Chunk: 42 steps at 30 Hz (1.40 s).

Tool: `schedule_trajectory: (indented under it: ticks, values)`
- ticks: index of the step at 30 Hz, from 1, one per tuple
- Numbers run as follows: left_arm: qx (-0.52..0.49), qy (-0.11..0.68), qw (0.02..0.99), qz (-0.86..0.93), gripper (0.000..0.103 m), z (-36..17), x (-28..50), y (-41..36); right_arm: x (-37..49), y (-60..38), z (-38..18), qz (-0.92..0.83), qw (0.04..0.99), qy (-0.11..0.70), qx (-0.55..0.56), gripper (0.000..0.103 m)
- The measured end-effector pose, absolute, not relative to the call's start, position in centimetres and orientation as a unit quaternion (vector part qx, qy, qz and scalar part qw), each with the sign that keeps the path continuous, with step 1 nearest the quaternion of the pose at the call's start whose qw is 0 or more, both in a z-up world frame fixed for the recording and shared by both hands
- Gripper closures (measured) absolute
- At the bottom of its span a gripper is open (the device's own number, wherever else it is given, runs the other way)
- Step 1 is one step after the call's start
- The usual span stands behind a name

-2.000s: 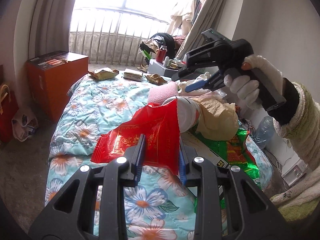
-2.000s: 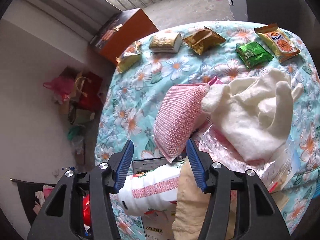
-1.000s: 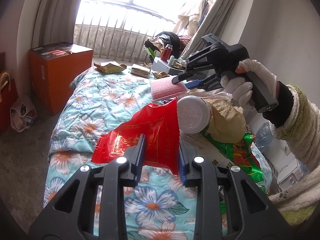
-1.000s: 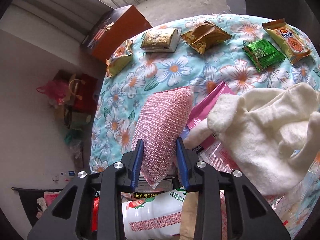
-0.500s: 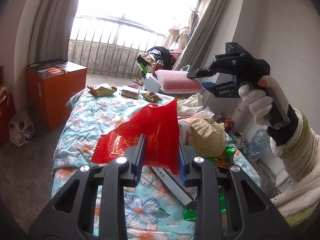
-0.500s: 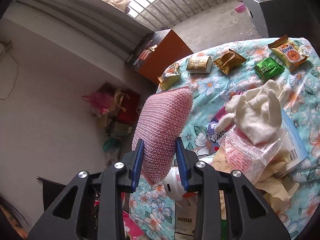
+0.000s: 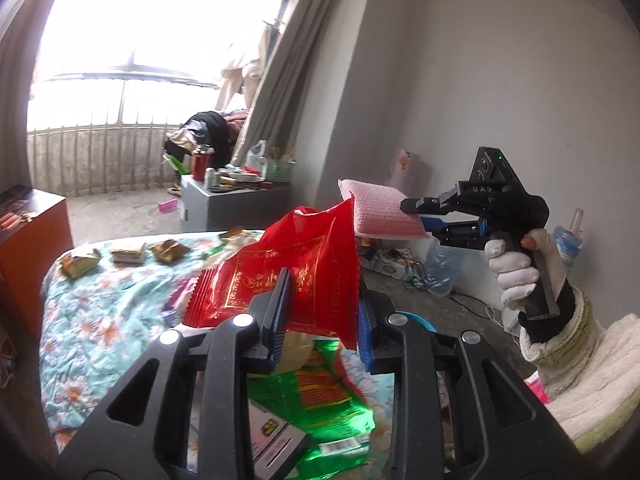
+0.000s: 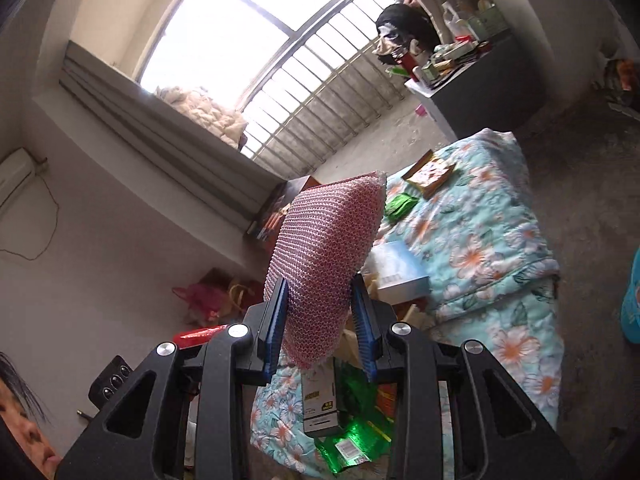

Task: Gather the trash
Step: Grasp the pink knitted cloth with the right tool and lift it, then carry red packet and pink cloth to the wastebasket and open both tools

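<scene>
Left tool (image 7: 322,316) clenched on red bag (image 7: 294,268); right tool (image 8: 319,322) grasping pink sponge (image 8: 326,256) (both held above the bed (image 8: 492,240)).

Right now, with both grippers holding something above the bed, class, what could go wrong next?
1. The left gripper pinches the red bag only near its bottom edge; the limp plastic could slip free.
2. The right gripper clamps the pink sponge at one end, so a fast swing might work it loose.
</scene>
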<state>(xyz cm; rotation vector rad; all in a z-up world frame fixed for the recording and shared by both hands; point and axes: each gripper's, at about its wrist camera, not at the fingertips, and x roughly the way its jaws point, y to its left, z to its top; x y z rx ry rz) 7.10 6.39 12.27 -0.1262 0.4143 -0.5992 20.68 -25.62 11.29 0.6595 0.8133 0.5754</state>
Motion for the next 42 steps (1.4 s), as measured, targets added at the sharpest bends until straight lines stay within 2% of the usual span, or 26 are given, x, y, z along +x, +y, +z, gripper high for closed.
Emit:
schedule_trajectory:
  ticks: [8,14,23,32,34,36,37,42]
  values:
    - [-0.045,0.299,0.841,-0.449,0.076,14.1,15.0,-7.3,13.9,-40.3,6.1,0.111,0.839,0.351,0.401,0.072]
    - [0.004,0.388,0.772,-0.503,0.076,11.9,19.8,-21.1,10.8,-48.6,1.0,-0.001,0.828,0.339,0.446,0.072]
    - [0.038,0.514,0.686,-0.514,0.076,2.3,26.2,-39.9,11.6,-58.0,-9.3,-0.121,0.769,0.363,0.512,0.072]
    - [0.057,0.562,0.663,-0.491,0.074,-7.6,30.2,-52.1,16.0,-64.2,-19.6,-0.187,0.719,0.402,0.535,0.070]
    - [0.052,0.557,0.672,-0.485,0.067,-9.4,31.4,-53.6,17.1,-65.5,-21.2,-0.193,0.714,0.399,0.542,0.067]
    - [0.055,0.553,0.688,-0.467,0.043,-10.5,32.3,-54.6,18.1,-66.7,-23.0,-0.195,0.702,0.398,0.557,0.053]
    - [0.052,0.549,0.695,-0.461,0.043,-11.1,32.7,-55.1,18.5,-67.2,-24.2,-0.196,0.693,0.396,0.570,0.047]
    - [0.027,0.562,0.689,-0.456,0.042,-12.2,33.7,-54.9,18.0,-68.1,-27.6,-0.229,0.658,0.392,0.601,0.047]
